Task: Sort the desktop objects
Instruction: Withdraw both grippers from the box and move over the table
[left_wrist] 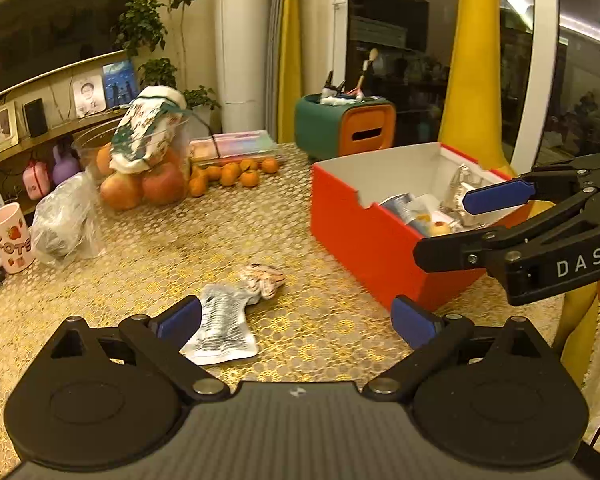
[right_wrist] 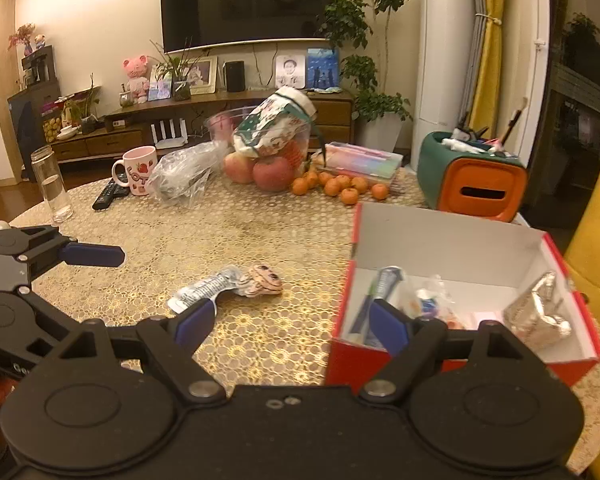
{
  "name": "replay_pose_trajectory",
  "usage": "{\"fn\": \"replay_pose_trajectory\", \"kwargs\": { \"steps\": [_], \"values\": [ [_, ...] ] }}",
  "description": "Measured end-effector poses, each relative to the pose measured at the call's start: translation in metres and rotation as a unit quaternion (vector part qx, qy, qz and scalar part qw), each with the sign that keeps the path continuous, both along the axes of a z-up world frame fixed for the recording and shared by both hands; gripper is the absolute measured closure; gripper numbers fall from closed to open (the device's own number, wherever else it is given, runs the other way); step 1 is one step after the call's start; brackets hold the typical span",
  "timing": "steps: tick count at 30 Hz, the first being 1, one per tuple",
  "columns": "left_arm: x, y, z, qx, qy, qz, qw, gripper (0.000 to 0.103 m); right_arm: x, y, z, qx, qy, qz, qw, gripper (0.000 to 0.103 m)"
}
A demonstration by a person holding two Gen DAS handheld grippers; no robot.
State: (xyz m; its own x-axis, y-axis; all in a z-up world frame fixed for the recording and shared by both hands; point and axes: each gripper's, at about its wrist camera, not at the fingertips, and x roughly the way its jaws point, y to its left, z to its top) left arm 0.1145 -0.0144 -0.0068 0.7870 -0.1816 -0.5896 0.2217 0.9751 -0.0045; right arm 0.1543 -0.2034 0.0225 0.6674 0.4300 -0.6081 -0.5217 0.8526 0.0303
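A red box [left_wrist: 364, 240] with white inner walls [right_wrist: 452, 248] stands on the right of the gold-patterned table and holds several small packets and a foil pouch [right_wrist: 538, 312]. On the table lie a flat white sachet [left_wrist: 220, 326] and a crumpled patterned wrapper [left_wrist: 262, 278], the same pair appearing as sachet [right_wrist: 200, 292] and wrapper [right_wrist: 264, 280]. My left gripper [left_wrist: 296, 320] stands open and empty, its left pad just in front of the sachet. My right gripper [right_wrist: 290, 322] is open and empty at the box's near left corner; from the left wrist it shows over the box [left_wrist: 452, 228].
At the back stand a bag of apples with a printed cloth [right_wrist: 272, 148], several tangerines [right_wrist: 340, 188], a stack of books [right_wrist: 360, 162], a clear plastic bag [right_wrist: 184, 176], a pink mug [right_wrist: 138, 170], a remote [right_wrist: 106, 194] and a glass bottle [right_wrist: 52, 184]. A green-and-orange container [right_wrist: 476, 176] sits behind the box.
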Motion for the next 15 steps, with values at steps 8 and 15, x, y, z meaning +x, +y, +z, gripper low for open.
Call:
{"fn": "replay_pose_trajectory", "kwargs": {
  "steps": [8,15],
  "values": [
    [0.015,0.019,-0.018,0.002,0.012,0.006,0.9999,0.002,0.019,0.028,-0.016,-0.005,0.015,0.003,1.000,0.019],
    [0.034,0.033,-0.037,-0.006,0.027,0.014,0.9995,0.002,0.038,0.058,-0.028,-0.023,0.022,0.016,0.999,0.019]
  ]
}}
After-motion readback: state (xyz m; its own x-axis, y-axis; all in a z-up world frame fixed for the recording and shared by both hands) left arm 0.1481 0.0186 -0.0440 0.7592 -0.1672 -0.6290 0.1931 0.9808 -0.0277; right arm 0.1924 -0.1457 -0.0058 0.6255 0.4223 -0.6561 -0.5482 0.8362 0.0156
